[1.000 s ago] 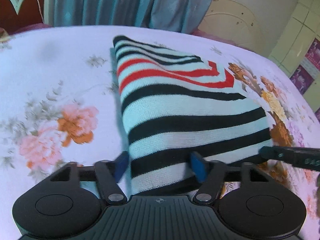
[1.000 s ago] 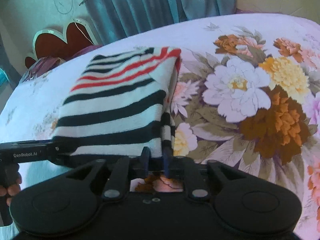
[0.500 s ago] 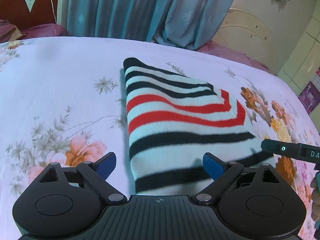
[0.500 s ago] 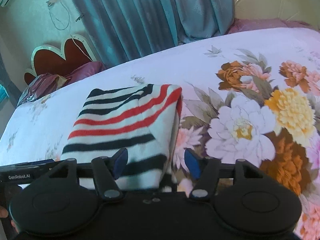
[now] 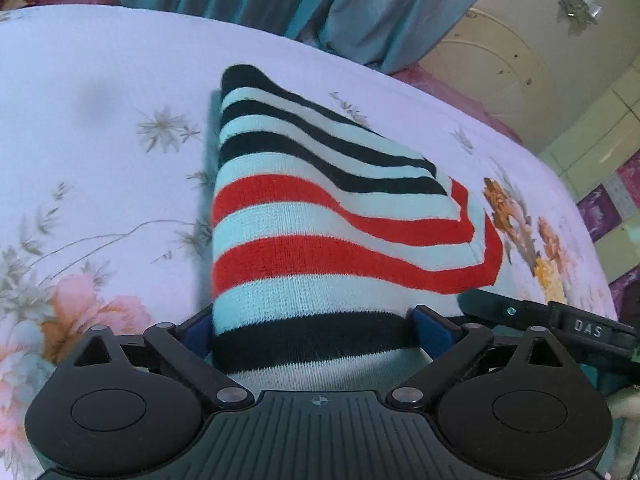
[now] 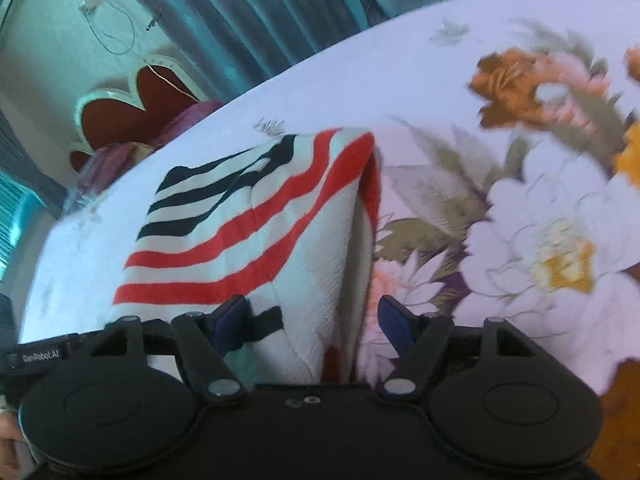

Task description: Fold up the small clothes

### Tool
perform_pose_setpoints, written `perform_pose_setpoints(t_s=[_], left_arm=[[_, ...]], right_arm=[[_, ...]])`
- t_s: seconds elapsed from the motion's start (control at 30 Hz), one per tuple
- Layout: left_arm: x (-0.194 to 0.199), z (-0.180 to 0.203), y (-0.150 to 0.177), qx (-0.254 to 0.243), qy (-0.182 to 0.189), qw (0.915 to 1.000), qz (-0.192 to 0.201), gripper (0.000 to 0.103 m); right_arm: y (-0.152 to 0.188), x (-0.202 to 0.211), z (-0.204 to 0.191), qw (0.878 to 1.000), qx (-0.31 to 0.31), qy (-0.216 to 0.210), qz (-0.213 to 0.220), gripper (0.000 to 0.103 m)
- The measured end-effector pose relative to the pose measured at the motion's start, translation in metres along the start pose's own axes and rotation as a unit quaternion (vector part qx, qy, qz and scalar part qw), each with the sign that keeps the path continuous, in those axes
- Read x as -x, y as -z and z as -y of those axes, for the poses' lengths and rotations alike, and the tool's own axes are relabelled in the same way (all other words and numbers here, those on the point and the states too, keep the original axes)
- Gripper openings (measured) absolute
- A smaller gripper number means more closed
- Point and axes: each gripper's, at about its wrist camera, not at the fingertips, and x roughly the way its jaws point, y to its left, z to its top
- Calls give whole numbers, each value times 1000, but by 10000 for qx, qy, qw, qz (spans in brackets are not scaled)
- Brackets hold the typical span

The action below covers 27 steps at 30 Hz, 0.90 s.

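A folded knit garment (image 5: pixel 320 232) with black, white and red stripes lies on the floral bedsheet (image 5: pixel 100 128). My left gripper (image 5: pixel 312 330) is open, its blue pads on either side of the garment's near edge, which fills the gap between them. My right gripper (image 6: pixel 312 318) is open at the garment's (image 6: pixel 256 232) right near corner, with the folded edge between its pads. The right gripper's finger (image 5: pixel 560 320) shows at the right of the left wrist view.
The bed (image 6: pixel 500 168) has large printed flowers on its right half. Blue curtains (image 5: pixel 312 4) hang behind it. A red headboard (image 6: pixel 132 116) and purple pillows stand at the far left. Tiled wall (image 5: pixel 616 168) lies to the right.
Both grippers opened from their earlier grip on the garment, pulled back, then moved forward again over its near edge. The garment now lies flat and folded.
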Motion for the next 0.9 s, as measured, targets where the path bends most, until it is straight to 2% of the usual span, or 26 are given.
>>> perform_pose_setpoints(t_s=[0.1, 0.17, 0.27, 0.37, 0.53, 0.7, 0.9], left_arm=[[-3, 1, 1, -32, 63, 10000, 33, 96], [-2, 3, 1, -44, 48, 9999, 105, 87], [2, 7, 0, -29, 13, 9998, 178, 75], [11, 12, -3, -153, -22, 9994, 299, 63], [30, 23, -9, -357, 26, 9984, 430, 52], [56, 21, -10, -488, -11, 9973, 540, 52], [101, -9, -8, -550, -54, 9956, 751, 52]], right_arm=[[-2, -4, 1, 9998, 43, -167, 34, 61], [-4, -7, 4, 9993, -185, -325, 8, 45], [-2, -5, -1, 9993, -186, -325, 22, 38], [-1, 0, -4, 9991, -239, -328, 99, 34], [-1, 18, -22, 9983, -130, -421, 373, 33], [-1, 27, -46, 9977, -40, -532, 419, 33], [10, 29, -91, 9965, 34, -652, 521, 33]])
